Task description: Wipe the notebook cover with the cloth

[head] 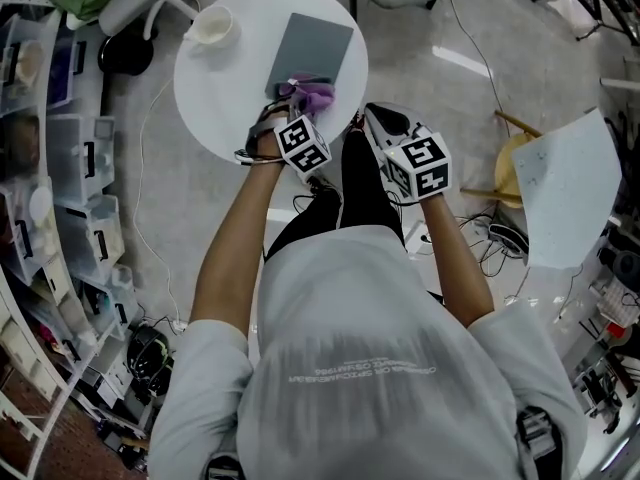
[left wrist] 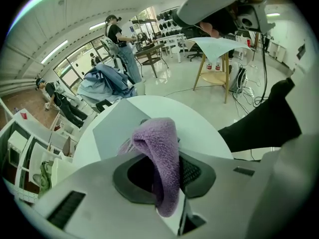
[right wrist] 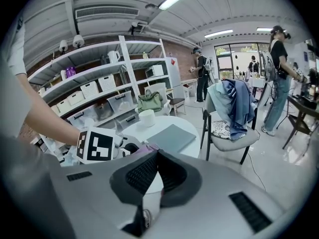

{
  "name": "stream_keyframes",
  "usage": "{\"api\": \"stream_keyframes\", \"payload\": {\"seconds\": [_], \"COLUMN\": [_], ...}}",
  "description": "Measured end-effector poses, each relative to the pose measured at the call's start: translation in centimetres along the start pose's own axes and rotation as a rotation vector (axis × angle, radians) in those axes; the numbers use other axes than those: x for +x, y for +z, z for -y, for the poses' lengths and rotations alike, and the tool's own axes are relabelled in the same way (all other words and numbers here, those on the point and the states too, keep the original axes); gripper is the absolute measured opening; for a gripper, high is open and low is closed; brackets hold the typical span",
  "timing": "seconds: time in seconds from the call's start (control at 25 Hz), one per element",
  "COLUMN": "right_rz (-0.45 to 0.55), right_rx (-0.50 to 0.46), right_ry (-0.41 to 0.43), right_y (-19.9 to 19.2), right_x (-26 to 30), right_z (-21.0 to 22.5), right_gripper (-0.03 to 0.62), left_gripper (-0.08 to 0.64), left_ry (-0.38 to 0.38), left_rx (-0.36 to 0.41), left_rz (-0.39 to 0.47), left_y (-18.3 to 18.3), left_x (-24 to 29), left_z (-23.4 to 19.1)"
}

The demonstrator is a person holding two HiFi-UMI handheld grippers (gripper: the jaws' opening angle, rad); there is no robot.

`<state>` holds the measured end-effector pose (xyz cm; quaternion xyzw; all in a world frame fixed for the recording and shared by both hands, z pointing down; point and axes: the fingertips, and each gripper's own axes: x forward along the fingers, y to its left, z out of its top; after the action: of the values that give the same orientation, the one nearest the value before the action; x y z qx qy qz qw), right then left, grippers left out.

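A grey notebook (head: 312,50) lies closed on the round white table (head: 215,93), also visible in the left gripper view as the notebook (left wrist: 117,128). My left gripper (head: 292,96) sits at the notebook's near edge, shut on a purple fluffy cloth (head: 317,96). In its own view the cloth (left wrist: 162,158) hangs folded between the jaws of the left gripper (left wrist: 164,176). My right gripper (head: 385,121) hovers off the table's near right rim, above a dark trouser leg. In its own view the right gripper (right wrist: 155,156) has its pads meeting and holds nothing; notebook (right wrist: 172,137) lies beyond.
A white cup (head: 212,26) stands on the table's far left. Shelves with storage bins (head: 80,158) line the left. A chair draped with blue clothes (right wrist: 234,108) stands beyond the table. A wooden stool (head: 510,168) and a white sheet (head: 570,183) are at right. People stand far off.
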<state>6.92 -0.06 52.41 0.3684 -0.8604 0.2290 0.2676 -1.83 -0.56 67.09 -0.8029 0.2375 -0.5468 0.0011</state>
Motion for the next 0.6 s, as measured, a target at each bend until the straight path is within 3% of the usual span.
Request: {"api": "stream_keyframes", "payload": {"seconds": [0.16, 0.28, 0.6], "right_rz": [0.013, 0.022, 0.045], "right_rx": [-0.009, -0.008, 0.006], "right_ry": [-0.006, -0.02, -0.061], "right_y": [0.7, 1.2, 3.7], "right_x": [-0.6, -1.0, -1.0], "right_z": [-0.7, -0.2, 3.6], "right_gripper": [0.002, 0.002, 0.002], "left_gripper": [0.078, 0.078, 0.078], "left_ry": [-0.035, -0.007, 0.115], "left_rx": [0.02, 0.003, -0.079], "left_rz": [-0.029, -0.016, 0.085], "left_y": [-1.1, -0.3, 6.3], "left_x": [-1.1, -2.0, -3.6], "left_z": [1.0, 0.0, -9.4]}}
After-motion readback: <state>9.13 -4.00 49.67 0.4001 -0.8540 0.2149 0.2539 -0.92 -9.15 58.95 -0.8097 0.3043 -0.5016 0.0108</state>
